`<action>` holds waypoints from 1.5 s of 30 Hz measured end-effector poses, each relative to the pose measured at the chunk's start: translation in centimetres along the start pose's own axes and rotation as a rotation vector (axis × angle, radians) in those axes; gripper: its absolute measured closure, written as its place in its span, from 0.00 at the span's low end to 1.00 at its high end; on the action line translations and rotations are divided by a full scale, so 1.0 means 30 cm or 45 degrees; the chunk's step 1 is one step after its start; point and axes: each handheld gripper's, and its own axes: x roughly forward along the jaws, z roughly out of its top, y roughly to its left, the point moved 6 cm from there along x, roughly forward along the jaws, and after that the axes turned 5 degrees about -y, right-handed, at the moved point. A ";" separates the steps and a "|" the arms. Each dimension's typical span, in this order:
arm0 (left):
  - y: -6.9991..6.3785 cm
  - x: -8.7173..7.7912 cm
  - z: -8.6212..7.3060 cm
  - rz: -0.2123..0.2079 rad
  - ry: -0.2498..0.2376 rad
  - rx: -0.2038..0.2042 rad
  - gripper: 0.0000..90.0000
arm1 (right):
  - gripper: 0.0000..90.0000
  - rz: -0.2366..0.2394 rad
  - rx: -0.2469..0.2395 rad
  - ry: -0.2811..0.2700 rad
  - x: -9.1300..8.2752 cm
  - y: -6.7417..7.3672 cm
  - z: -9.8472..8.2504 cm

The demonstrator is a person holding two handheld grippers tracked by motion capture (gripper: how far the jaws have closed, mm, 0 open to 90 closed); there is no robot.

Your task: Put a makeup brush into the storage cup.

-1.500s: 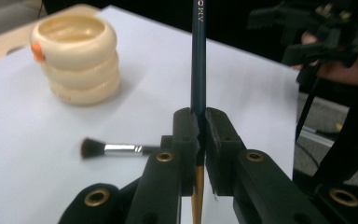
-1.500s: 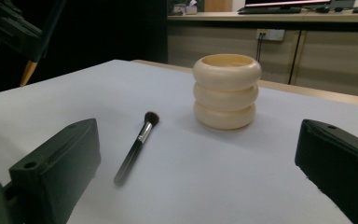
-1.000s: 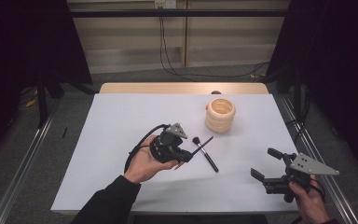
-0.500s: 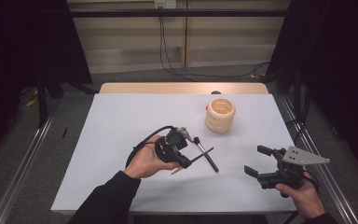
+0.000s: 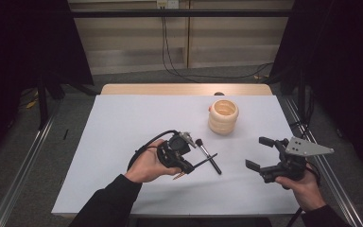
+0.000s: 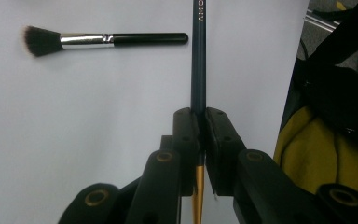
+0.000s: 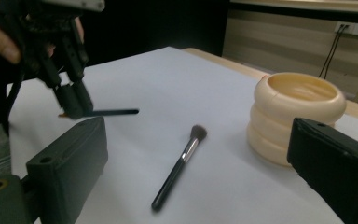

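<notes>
From above, the white bench (image 5: 123,123) carries a ribbed cream holder (image 5: 223,116) toward the far right, and the left hand-held gripper (image 5: 185,165) sits near the middle, clamped on a thin dark pencil-like brush (image 5: 203,163) whose free end points right, toward a black makeup brush (image 5: 209,156) lying flat just beside it. Over on the right, the right hand-held gripper (image 5: 260,153) hovers above the bench edge, jaws standing wide apart with nothing between them, well clear of the holder. Switching to the left gripper view: both black jaws are pressed together on the thin brush (image 6: 198,70), dark shaft running straight up the picture, an orange-gold section showing below the pads, and the makeup brush (image 6: 105,39) lying crosswise on the bench, bristles left, its handle tip just short of the held shaft. Now the right gripper view: its own two jaws frame the picture, far apart, empty; between them the makeup brush (image 7: 179,165) lies on the white sheet, the cream holder (image 7: 298,114) stands upright at right, and the left hand-held gripper (image 7: 77,109) comes down at upper left, holding the thin brush (image 7: 114,112) roughly level just above the bench.
</notes>
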 end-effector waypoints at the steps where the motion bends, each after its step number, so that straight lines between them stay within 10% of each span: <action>1: 0.000 -0.001 -0.001 -0.004 0.010 0.016 0.93 | 0.06 0.006 0.009 -0.013 0.007 -0.004 0.009; 22: -0.003 0.017 -0.013 -0.012 0.056 0.036 0.93 | 0.29 0.290 -0.114 0.162 0.200 0.063 0.068; 45: -0.015 0.057 -0.030 -0.012 0.153 0.034 0.93 | 0.55 0.612 -0.375 0.707 0.291 0.127 0.004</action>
